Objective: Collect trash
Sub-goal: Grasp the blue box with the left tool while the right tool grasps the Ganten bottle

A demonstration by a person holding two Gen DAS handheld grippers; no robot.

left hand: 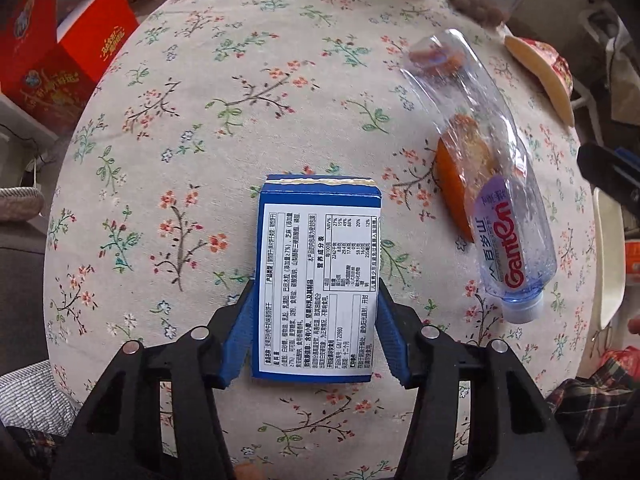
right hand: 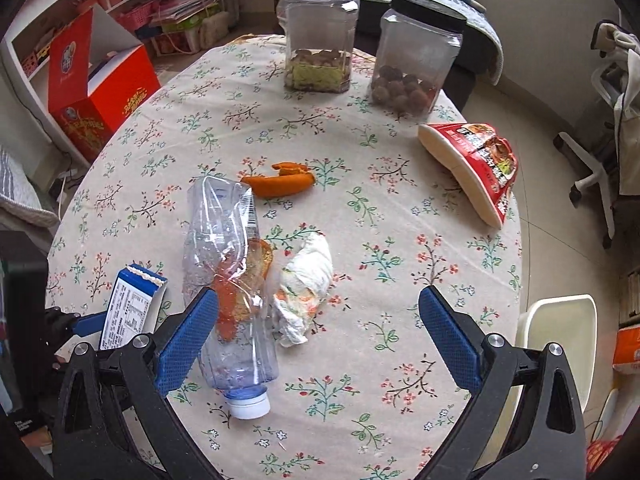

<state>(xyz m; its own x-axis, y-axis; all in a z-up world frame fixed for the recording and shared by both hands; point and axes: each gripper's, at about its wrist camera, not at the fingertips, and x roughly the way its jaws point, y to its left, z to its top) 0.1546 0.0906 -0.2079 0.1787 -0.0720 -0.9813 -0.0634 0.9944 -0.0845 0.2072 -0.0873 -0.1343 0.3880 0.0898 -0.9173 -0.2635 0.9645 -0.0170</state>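
Floral cloth [left hand: 240, 80], rectangular cardboard box [left hand: 318, 280]

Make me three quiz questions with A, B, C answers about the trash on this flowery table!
1. Where is the blue box?
A. between the left tool's pads
B. inside a jar
C. on the red bag

2. How many jars with black lids stand at the table's far end?
A. one
B. two
C. four

3. How is the right tool?
A. open
C. shut on the bottle
B. shut on the tissue

Answers: 1 A, the left tool has its blue pads against the box's sides. 2 B, two show side by side. 3 A, its pads stand wide apart above the tissue, beside the bottle.
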